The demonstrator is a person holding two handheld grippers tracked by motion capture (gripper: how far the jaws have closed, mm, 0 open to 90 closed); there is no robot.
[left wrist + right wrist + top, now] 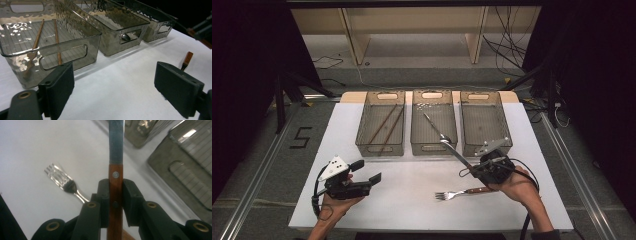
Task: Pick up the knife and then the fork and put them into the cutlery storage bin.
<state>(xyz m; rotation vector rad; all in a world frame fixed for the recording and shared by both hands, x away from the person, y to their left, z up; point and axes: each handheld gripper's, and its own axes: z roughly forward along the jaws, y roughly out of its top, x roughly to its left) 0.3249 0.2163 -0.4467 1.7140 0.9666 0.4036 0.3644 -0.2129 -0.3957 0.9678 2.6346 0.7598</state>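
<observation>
The work in hand is sorting cutlery into three clear bins at the far side of the white counter (pixel 412 200). The right tool (pixel 473 169) is clenched on the wooden handle of a knife (pixel 116 150); in the right gripper view both pads press the riveted handle from either side, and the steel blade runs straight out ahead. In the high view the blade slants up and left from the tool, its tip over the near rim of the middle bin (pixel 434 129), which already holds a spoon (pixel 435 127). The left bin (pixel 380 130) holds two chopsticks (pixel 386 125), and the right bin (pixel 484 127) looks bare, so it is probably the knife's place.

The step, as I judge it, is the carry: the knife is lifted and not yet over its bin. The next move calls for swinging the blade right, clear of the bin rims, lowering it lengthwise inside and only then loosening the pads.

A fork (pixel 451 194) lies on the counter just near of the right tool, untouched. The left tool (pixel 367 172) rests at the near left, jaws released and wide apart, grasping nothing.
</observation>
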